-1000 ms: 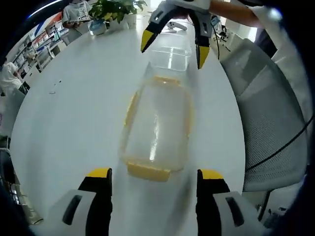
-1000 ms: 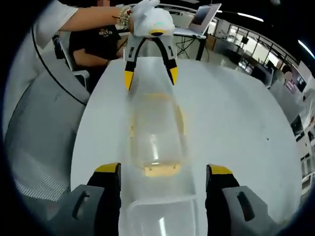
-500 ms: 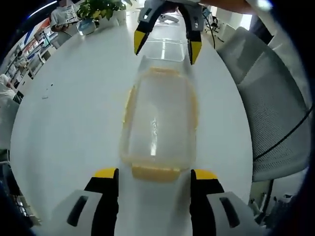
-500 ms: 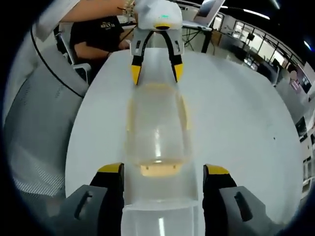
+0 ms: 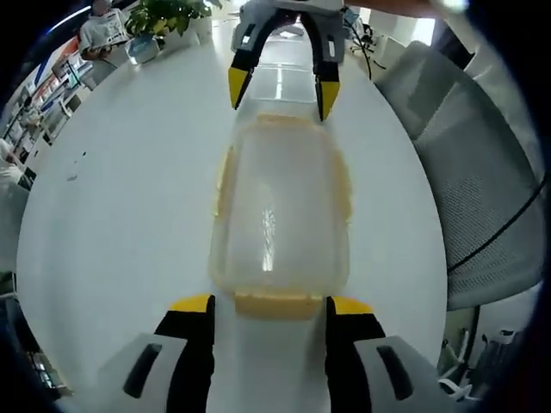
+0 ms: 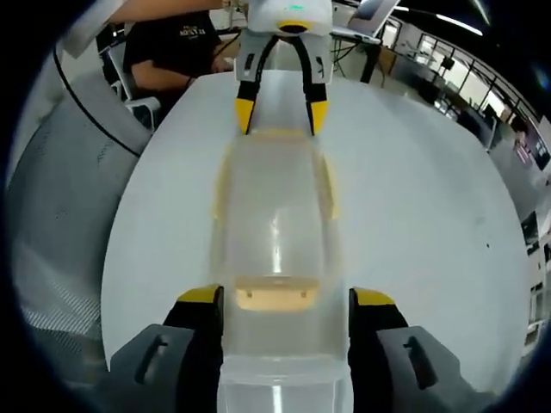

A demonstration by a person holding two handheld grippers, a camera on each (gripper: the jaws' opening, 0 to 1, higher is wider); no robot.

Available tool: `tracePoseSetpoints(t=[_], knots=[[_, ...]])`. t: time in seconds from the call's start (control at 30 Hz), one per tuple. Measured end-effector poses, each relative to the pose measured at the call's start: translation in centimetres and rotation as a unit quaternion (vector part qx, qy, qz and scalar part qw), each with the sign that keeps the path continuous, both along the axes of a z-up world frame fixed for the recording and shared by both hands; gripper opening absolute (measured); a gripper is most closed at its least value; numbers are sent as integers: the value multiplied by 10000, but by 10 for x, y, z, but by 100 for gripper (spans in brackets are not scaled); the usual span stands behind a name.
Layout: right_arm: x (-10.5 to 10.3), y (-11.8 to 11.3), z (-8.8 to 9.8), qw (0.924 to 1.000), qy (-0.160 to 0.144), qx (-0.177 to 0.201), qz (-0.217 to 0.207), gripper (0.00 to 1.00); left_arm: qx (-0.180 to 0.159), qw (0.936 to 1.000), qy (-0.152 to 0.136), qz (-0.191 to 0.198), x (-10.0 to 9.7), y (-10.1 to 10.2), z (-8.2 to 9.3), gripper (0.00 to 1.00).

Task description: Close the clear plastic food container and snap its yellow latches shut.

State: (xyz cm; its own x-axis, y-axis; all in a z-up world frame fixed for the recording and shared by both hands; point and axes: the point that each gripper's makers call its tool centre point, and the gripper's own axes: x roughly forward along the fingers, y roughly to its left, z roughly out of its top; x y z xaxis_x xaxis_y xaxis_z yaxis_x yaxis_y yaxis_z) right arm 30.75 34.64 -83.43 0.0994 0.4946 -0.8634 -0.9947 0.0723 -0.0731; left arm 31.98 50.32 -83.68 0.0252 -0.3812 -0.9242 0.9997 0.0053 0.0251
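A clear plastic container (image 5: 280, 215) with yellow latches along its edges lies lengthwise on the white table (image 5: 129, 189). My left gripper (image 5: 269, 308) is open, its yellow-tipped jaws on either side of the near end latch (image 5: 275, 304). Facing it at the far end, my right gripper (image 5: 279, 86) is open too. In the right gripper view the container (image 6: 275, 224) runs away from my right gripper (image 6: 284, 301), whose jaws flank another end latch (image 6: 274, 297) and a second clear tub (image 6: 280, 379). The left gripper (image 6: 280, 107) stands at the far end.
A grey mesh office chair (image 5: 465, 163) stands close along one side of the table. Potted plants (image 5: 168, 17) sit at the table's far end in the left gripper view. A seated person (image 6: 172, 52) and a laptop (image 6: 379, 17) are beyond the table in the right gripper view.
Both grippers have drawn in toward the container's ends, so it looks larger in both views. Each gripper's jaws have narrowed a little around an end latch. The container lies where it was.
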Motion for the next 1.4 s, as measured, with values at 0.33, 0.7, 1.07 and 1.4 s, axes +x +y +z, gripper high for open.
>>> tracePoseSetpoints(t=[0.33, 0.7, 1.07, 1.4], knots=[[0, -1, -2, 9998, 73, -87, 139, 46, 35, 10000, 85, -35, 0, 0, -2, 44], [-5, 1, -5, 9992, 157, -227, 305, 36, 107, 9997, 188, -109, -4, 0, -6, 39], [-4, 0, -6, 9989, 142, -302, 316, 36, 109, 9996, 232, -98, -5, 1, -6, 36], [-4, 0, -6, 9988, 149, -340, 317, 36, 229, 9993, 310, -10, -7, 1, -7, 35]])
